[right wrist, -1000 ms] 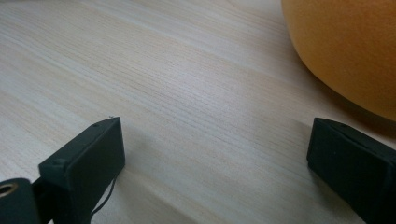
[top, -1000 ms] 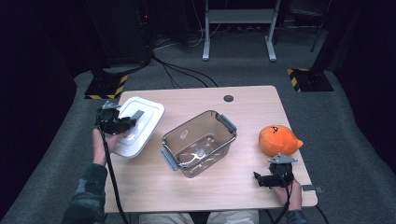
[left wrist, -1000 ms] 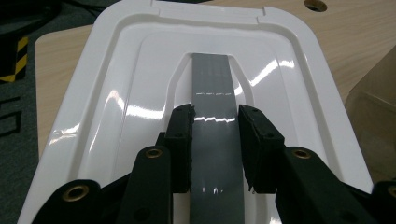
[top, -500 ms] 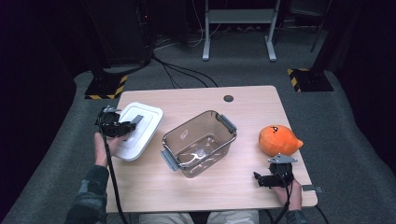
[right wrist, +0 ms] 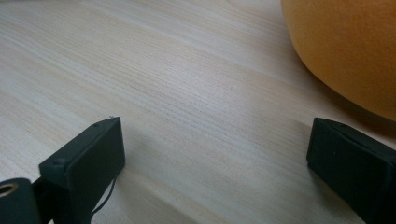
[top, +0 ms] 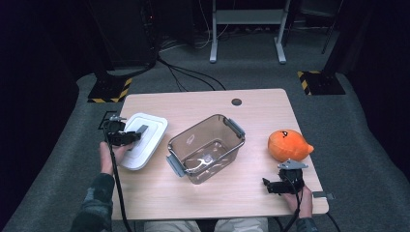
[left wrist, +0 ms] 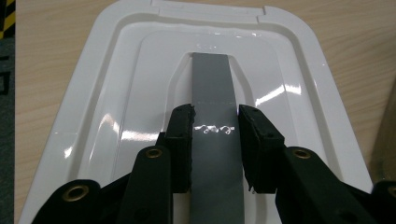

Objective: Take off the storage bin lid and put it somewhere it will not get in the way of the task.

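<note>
While the white lid [top: 143, 140] lies by the table's [top: 203, 104] left edge, the left gripper [left wrist: 215, 122] clamps its grey handle strip [left wrist: 212, 93]; the right gripper [right wrist: 215, 154] rests near the front right corner, jaws apart.

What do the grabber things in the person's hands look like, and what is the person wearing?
Both are black. The left gripper has two blocky fingers with ridged inner faces and brass-coloured rivets at the joints. The right gripper carries a grey three-cornered plate on top, and its fingers are plain black blocks. A black cable trails back from each. The left sleeve is dark and patterned.
</note>
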